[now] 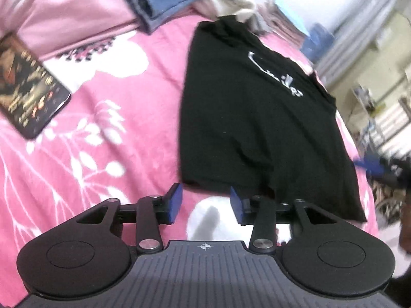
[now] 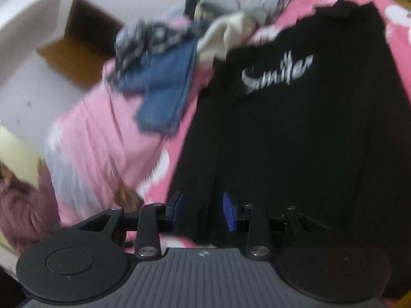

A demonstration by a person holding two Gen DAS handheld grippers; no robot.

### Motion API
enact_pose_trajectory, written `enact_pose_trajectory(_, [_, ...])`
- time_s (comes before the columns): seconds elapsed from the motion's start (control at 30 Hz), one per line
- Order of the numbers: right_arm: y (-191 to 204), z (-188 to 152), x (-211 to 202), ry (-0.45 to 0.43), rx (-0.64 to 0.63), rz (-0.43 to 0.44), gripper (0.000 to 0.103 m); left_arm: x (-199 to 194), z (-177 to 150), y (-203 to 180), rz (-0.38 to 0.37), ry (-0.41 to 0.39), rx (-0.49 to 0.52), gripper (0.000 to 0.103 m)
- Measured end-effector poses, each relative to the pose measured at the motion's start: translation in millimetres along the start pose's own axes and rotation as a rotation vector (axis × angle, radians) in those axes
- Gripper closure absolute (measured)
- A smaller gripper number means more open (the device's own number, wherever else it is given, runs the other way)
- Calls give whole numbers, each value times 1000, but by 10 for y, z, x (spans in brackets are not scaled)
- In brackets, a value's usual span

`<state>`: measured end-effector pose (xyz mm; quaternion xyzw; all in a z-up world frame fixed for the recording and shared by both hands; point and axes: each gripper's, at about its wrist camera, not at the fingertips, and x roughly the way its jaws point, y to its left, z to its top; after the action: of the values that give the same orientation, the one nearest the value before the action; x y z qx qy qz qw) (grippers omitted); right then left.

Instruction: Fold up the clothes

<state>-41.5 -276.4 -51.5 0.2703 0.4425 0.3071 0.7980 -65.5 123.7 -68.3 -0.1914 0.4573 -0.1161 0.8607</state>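
A: Where's the shirt? The black T-shirt lies flat on the pink bedspread, lettering up, filling the 1 o'clock part of the left wrist view and the 2 o'clock half of the right one

B: And the jaws? Left gripper stands partly open, nothing between the pads, poised just off the shirt's near hem at 6 o'clock. Right gripper is likewise part open and empty, hanging over the shirt's near left edge

A: What could spoil it? I'd judge the near corner at 4 o'clock in the left view already lies rumpled; a pinch there may catch one layer only, so the fold drags crooked. The pile of other clothes touches the collar end at 12 o'clock, so a fold carried that way could snag the cream piece

B: The dark book at 9 o'clock sits well apart, no bother

A: What can't we tell? Both views are smeared. The sleeves are lost in the black, and I can't tell how many layers there are. The shirt's far right side is cut off in the right view
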Motion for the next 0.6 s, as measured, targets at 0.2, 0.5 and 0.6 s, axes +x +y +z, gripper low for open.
enact_pose_trajectory(0.2, [63,-391,162,105,-50,-36,67,125,-2,69,-17,-25,-51,52])
enact_pose_trajectory(0.5, [197,-491,137,96,-183,-135,67,83,-37,70,-27,-46,-30,51])
enact_pose_trajectory(0.6, [114,-467,-88,28,-157,-197,66,23,-72,76,-37,-45,-11,51])
